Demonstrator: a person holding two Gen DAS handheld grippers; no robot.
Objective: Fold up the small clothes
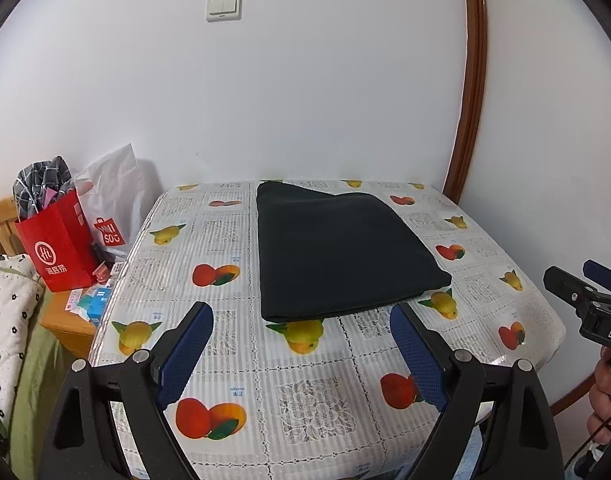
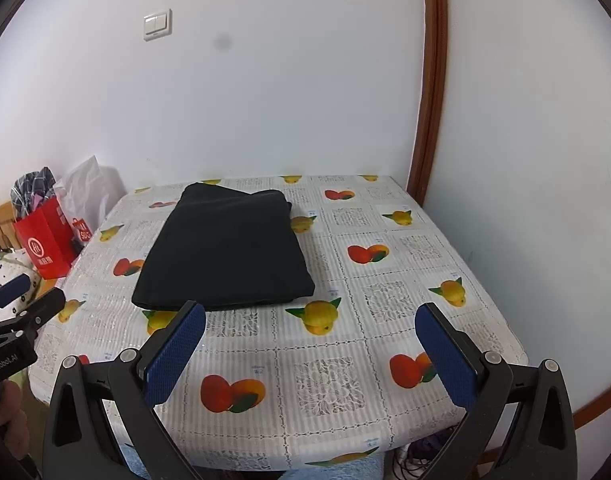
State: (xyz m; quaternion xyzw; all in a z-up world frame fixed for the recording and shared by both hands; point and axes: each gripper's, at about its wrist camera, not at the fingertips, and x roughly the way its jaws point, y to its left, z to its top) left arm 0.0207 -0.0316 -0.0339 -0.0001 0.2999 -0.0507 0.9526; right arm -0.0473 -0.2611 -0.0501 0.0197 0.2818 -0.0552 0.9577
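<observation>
A dark folded garment lies flat on the fruit-print tablecloth, a neat rectangle toward the back of the table; it also shows in the right wrist view. My left gripper is open and empty, held above the table's near side just short of the garment's front edge. My right gripper is open and empty, in front and to the right of the garment. Each gripper appears at the edge of the other's view, the right gripper in the left wrist view and the left gripper in the right wrist view.
A red paper bag with checked cloth and a white plastic bag stand left of the table on a wooden stand. White walls close the back and right, with a brown door frame. A spotted quilt lies at far left.
</observation>
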